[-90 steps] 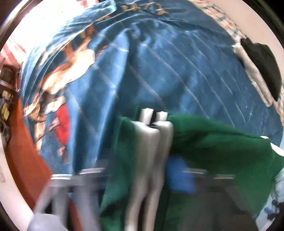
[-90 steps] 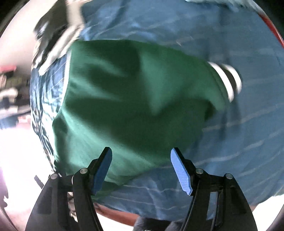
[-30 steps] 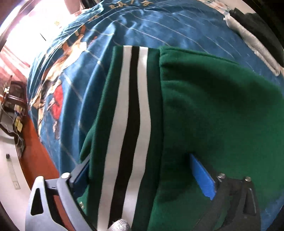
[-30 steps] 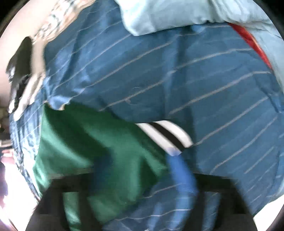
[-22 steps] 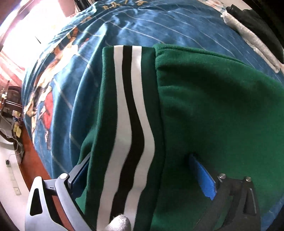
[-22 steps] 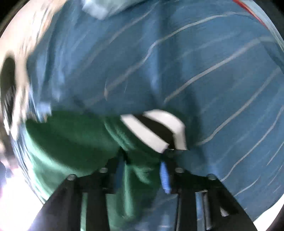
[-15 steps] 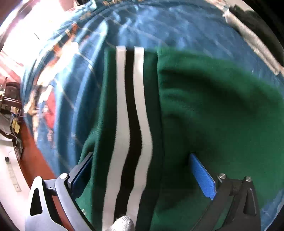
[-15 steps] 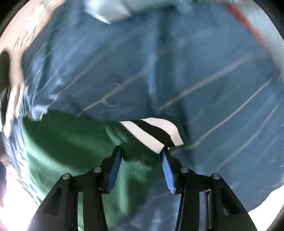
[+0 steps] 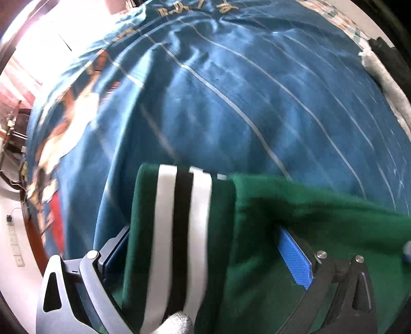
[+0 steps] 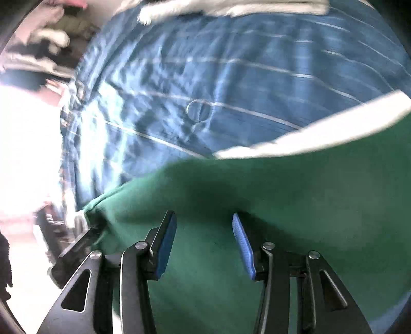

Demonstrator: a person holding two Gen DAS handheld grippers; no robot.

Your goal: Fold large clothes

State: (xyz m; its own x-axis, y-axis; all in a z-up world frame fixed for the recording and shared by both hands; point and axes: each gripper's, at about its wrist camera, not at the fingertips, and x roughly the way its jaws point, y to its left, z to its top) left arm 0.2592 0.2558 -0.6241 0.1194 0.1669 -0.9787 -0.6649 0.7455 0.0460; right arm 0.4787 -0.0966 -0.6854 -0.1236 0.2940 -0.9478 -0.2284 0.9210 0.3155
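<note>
A green garment (image 9: 251, 244) with a white-black-white striped band (image 9: 179, 218) lies on the blue striped bedspread (image 9: 231, 90). My left gripper (image 9: 203, 231) points down at it. Its jaws stand wide and open, the band and bunched green cloth lie between them, and one blue pad (image 9: 292, 257) shows bare. In the right wrist view the garment (image 10: 308, 205) fills the lower half, with a white band (image 10: 321, 133) along its upper edge. My right gripper (image 10: 203, 217) has half-narrowed jaws, shut on a thick fold of the green cloth.
Dark and grey clothes (image 9: 385, 64) lie at the bed's far right edge. White fabric (image 10: 231, 7) lies at the top of the right view. A blurred pile of things (image 10: 51, 38) sits beyond the bed. The bed's edge and furniture (image 9: 15, 128) show at left.
The right gripper narrowed its jaws on the green cloth near the striped cuff, then swept far sideways and rolled. The left gripper shifted; the garment sits lower in its view and more bedspread shows.
</note>
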